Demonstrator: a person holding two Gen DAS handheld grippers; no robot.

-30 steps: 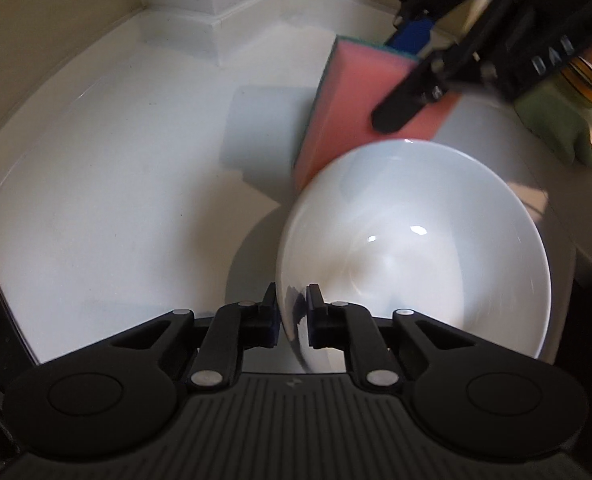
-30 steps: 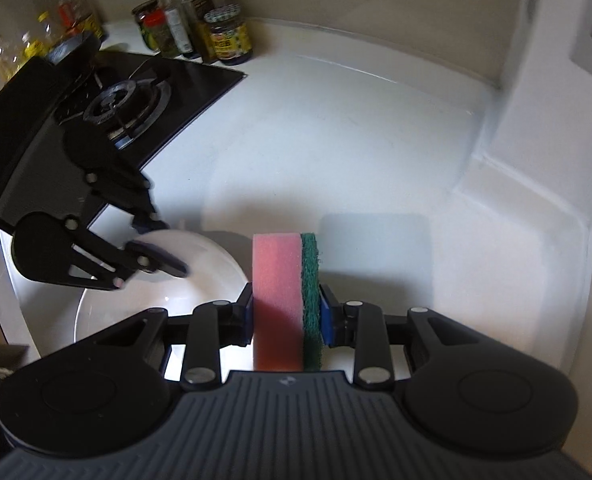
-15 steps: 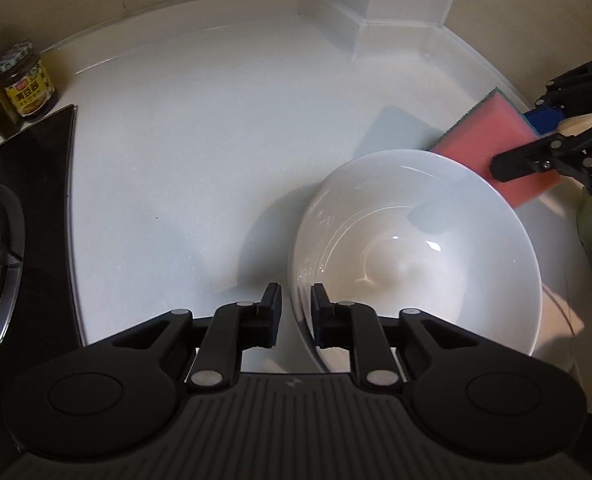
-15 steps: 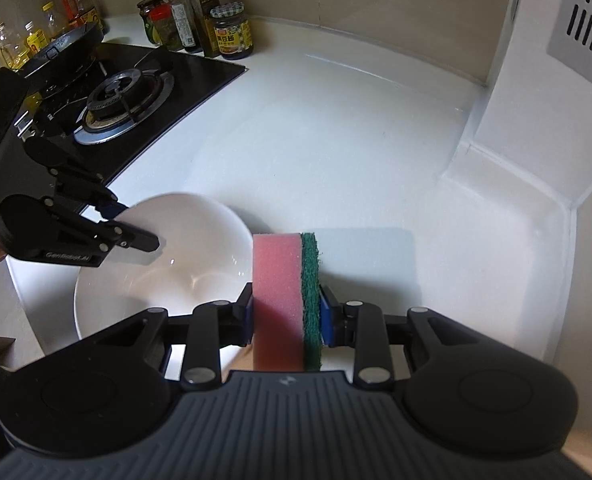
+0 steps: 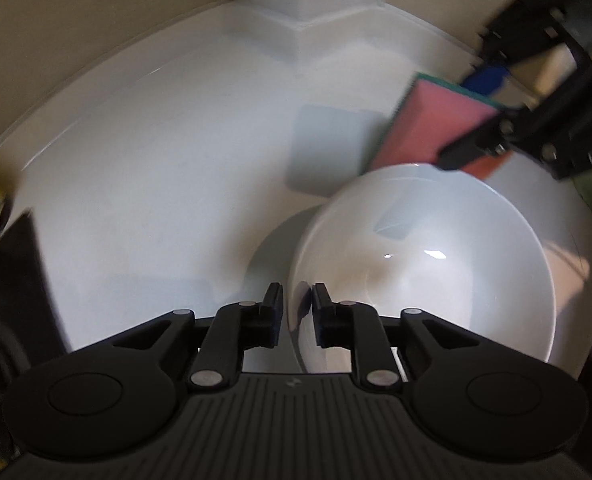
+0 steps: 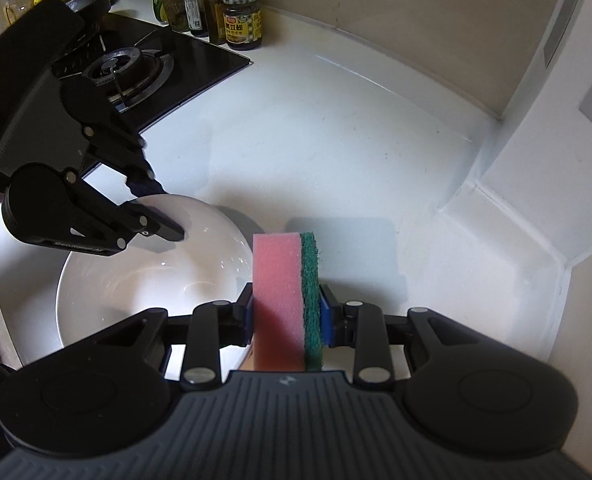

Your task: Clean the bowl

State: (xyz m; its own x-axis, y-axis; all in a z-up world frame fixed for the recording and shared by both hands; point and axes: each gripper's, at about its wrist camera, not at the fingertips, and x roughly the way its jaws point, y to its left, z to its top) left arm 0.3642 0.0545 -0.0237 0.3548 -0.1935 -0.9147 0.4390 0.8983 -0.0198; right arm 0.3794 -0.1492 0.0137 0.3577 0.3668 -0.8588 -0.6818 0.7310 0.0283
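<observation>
A white desk (image 6: 336,128) meets beige walls, with a gas stove (image 6: 135,68) and jars (image 6: 243,20) behind. The left gripper (image 5: 298,300) is opening astride the bowl (image 5: 436,272) rim. The right gripper (image 6: 285,312) clamps the sponge (image 6: 283,292).

Jar (image 6: 242,20) label blurred, no text clearly legible

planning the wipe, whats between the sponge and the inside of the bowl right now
Nothing. In the right wrist view the sponge in the right gripper stands beside the bowl, with only the bowl's near rim between them.
</observation>
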